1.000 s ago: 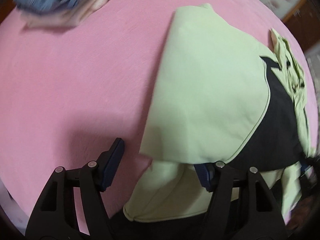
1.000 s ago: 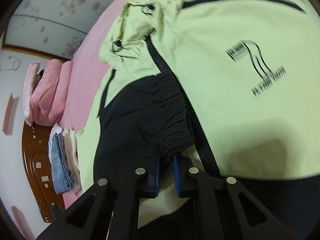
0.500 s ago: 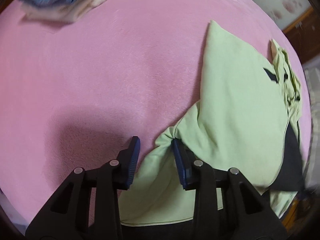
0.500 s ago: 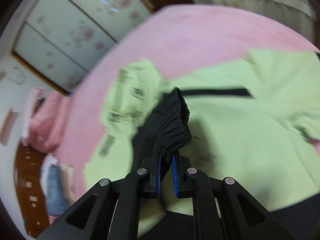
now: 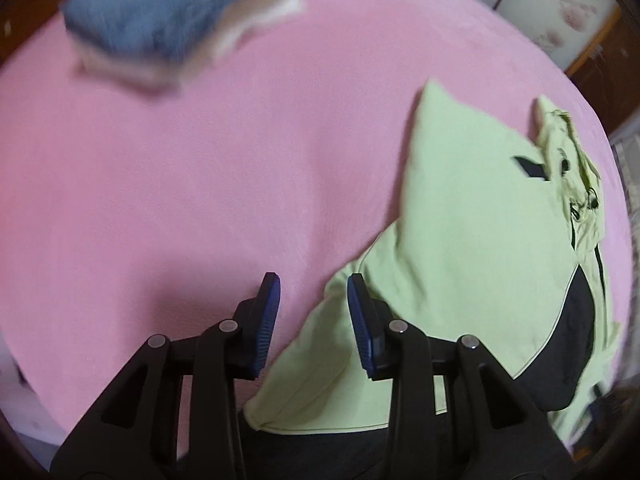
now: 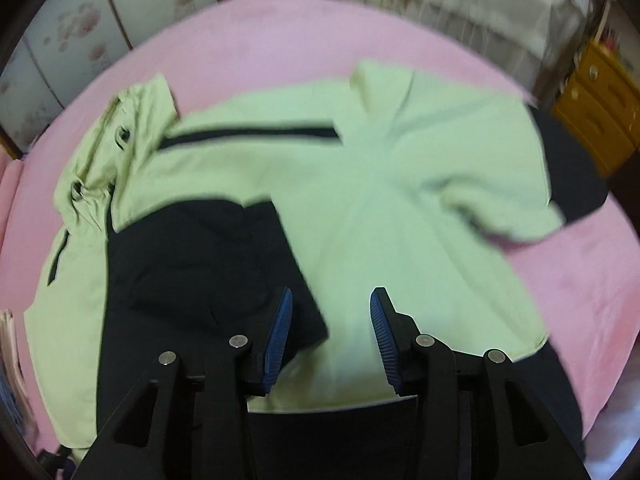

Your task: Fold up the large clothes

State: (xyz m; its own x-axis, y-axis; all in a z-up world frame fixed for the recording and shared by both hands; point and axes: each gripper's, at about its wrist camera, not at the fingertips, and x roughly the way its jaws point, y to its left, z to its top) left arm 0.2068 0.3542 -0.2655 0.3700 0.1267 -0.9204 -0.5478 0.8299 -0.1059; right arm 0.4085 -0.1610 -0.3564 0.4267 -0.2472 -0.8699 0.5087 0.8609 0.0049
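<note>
Garment: a pale green jacket (image 6: 384, 208) with black panels lies spread on a pink bed cover (image 5: 200, 184), its hood (image 6: 104, 152) bunched toward the far left in the right wrist view.
Sleeves: both look already turned in across the body, one ending in a black cuff section (image 6: 192, 272) near the right tongs, which suggests the fold is partly made and the body still waits to be doubled over.
Left gripper (image 5: 314, 316): jaws stand narrowly apart, above the near left edge of the jacket; a corner of green cloth shows between the blue pads (image 5: 268, 320) but lies below them and is not pinched.
Right gripper (image 6: 331, 332): jaws are opening, with nothing clamped; the black sleeve end and green body lie beneath the gap, so this reads as a release after laying the sleeve down.
Surroundings: a stack of folded clothes (image 5: 176, 20), blue denim on top, sits well apart at the far corner of the bed, likely the pile for finished pieces.
Backdrop: floral sliding doors (image 6: 72, 40), a yellow drawer unit (image 6: 600, 92) and pale bedding (image 6: 440, 8) line the room's edge.
Obstacles: none on the cover near the jacket; the crumpled hood and a raised ridge of cloth (image 6: 504, 216) at the right could spoil a flat fold.
</note>
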